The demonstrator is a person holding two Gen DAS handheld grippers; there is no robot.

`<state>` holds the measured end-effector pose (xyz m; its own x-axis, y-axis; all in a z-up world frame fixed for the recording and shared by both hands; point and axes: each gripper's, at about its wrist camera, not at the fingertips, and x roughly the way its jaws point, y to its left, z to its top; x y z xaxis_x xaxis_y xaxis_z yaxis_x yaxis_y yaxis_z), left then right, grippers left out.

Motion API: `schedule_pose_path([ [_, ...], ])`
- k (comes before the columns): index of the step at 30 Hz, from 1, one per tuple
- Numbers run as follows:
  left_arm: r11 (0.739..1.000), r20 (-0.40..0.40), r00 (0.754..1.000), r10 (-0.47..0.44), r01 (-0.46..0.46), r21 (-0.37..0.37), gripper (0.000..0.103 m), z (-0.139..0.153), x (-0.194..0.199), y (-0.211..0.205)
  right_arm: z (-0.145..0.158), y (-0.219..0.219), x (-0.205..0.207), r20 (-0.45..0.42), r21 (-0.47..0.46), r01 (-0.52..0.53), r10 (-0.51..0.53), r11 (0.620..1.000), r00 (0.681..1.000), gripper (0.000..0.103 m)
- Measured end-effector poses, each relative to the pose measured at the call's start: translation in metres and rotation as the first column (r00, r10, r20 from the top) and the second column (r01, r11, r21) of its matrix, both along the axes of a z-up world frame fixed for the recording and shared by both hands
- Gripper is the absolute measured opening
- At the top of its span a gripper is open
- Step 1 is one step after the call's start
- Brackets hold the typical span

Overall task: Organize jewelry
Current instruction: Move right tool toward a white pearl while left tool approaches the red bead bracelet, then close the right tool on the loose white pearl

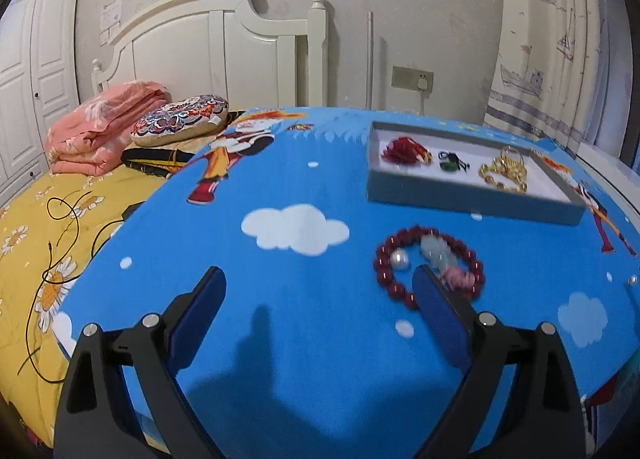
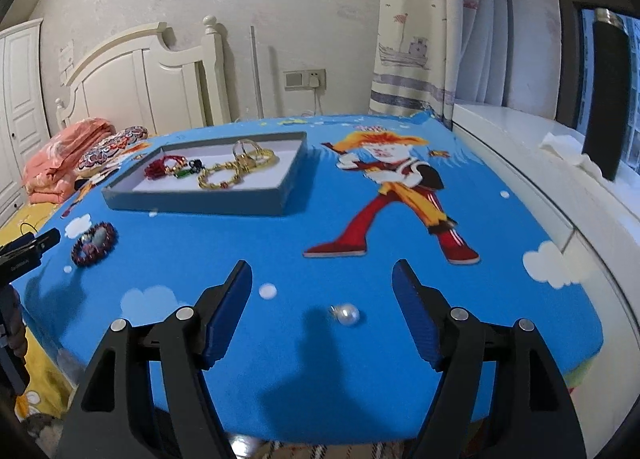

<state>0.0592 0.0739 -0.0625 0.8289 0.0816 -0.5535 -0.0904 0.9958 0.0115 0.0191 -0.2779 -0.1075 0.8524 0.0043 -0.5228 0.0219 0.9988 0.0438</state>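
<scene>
A grey tray with a white floor sits on the blue cartoon mat; it holds a red tassel piece, a green pendant and gold chains. A red bead bracelet lies in front of the tray, with a pearl, a pale jade piece and a pink piece inside it. My left gripper is open, its right finger at the bracelet's near edge. My right gripper is open above a pearl earring. The tray and the bracelet show at the left there.
The mat lies on a bed with a yellow daisy sheet, a black cable, a folded pink blanket and a patterned pillow. A white headboard stands behind. A white windowsill with a dark bottle runs along the right.
</scene>
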Motion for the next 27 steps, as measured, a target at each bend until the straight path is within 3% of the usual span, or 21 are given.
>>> schedule_pose_path([
  [14,1.000,-0.002,1.000,-0.011,0.011,0.000,0.091,-0.009,-0.006,-0.006,-0.021,-0.008,-0.003,-0.005,-0.005,0.036,-0.036,0.999,0.999,0.068],
  [21,1.000,-0.012,1.000,-0.015,0.015,-0.002,0.091,-0.012,-0.006,-0.006,-0.032,-0.012,0.002,-0.034,0.009,0.041,-0.040,0.999,0.999,0.061],
  [27,1.000,-0.031,1.000,-0.008,0.007,-0.019,0.092,-0.019,-0.004,-0.003,-0.035,-0.009,0.004,-0.009,-0.015,0.042,-0.042,0.999,0.999,0.058],
])
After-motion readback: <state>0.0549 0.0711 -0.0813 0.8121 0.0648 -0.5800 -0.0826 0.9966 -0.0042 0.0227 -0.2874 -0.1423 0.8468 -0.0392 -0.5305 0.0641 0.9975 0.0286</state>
